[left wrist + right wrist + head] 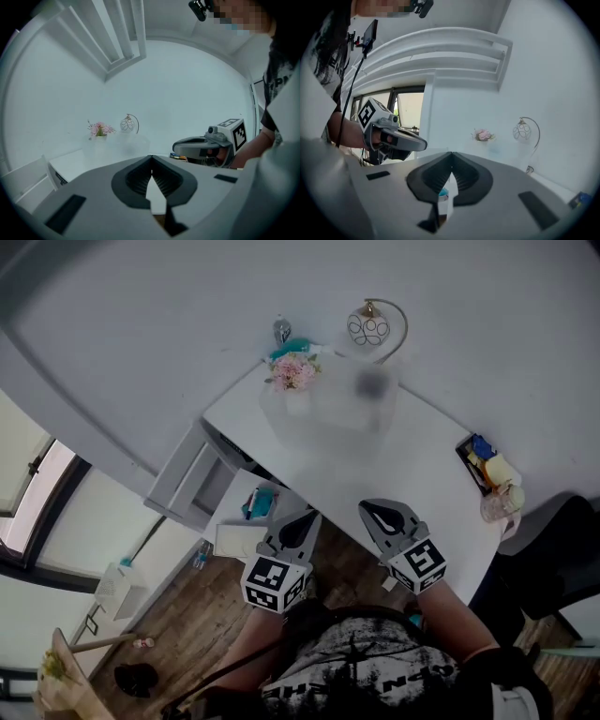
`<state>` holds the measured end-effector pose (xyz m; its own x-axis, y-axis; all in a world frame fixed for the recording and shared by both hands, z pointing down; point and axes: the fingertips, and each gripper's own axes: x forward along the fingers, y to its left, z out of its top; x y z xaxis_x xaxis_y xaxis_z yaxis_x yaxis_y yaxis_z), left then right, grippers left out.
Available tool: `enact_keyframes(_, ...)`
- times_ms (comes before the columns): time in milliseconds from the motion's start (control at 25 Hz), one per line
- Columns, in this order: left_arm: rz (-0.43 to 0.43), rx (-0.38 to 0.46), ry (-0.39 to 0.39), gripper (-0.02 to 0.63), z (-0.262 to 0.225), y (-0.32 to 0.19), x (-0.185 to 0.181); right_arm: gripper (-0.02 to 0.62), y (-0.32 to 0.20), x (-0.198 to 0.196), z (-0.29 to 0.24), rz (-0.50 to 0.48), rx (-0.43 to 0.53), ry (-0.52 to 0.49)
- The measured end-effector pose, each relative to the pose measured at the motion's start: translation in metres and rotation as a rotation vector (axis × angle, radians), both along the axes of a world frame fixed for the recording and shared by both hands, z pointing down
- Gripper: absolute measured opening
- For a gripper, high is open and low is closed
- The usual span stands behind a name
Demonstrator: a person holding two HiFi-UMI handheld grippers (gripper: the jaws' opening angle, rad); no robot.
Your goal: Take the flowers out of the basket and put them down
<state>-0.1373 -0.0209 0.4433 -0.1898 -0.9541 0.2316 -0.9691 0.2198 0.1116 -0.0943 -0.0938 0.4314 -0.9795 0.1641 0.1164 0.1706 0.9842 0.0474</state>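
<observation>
Right, we hold left gripper (300,517) and right gripper (377,510) low in frame, jaws closed, empty. Flowers (293,372) upper centre, well apart from both. Likely light, soft, crushable: we'd pinch stems low, gently.

The left gripper (302,515) and the right gripper (377,508) are moulded as grey wedges, lined with black ribbed pads (139,180). A white cube (275,583) printed with black square markers is mounted on each. A black T-shirt (375,667) is worn — short-sleeved, printed in white.
</observation>
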Motion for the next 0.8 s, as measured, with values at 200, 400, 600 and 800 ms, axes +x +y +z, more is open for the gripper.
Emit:
enact_keyframes(200,0.05,0.002,0.011,0.014,-0.002,-0.01,-0.045,0.015,-0.011,-0.039,0.003,0.062,-0.066,0.005)
enact_keyframes(400,0.112,0.001,0.015,0.014,-0.002,-0.017,-0.083,0.015,-0.013,-0.075,0.0,0.125,-0.053,0.003)
enact_keyframes(600,0.165,0.012,0.006,0.014,-0.005,-0.025,-0.116,0.015,-0.016,-0.105,0.004,0.173,-0.05,0.001)
enact_keyframes(800,0.195,0.021,0.001,0.014,-0.007,-0.027,-0.144,0.015,-0.018,-0.131,0.002,0.204,-0.028,-0.004)
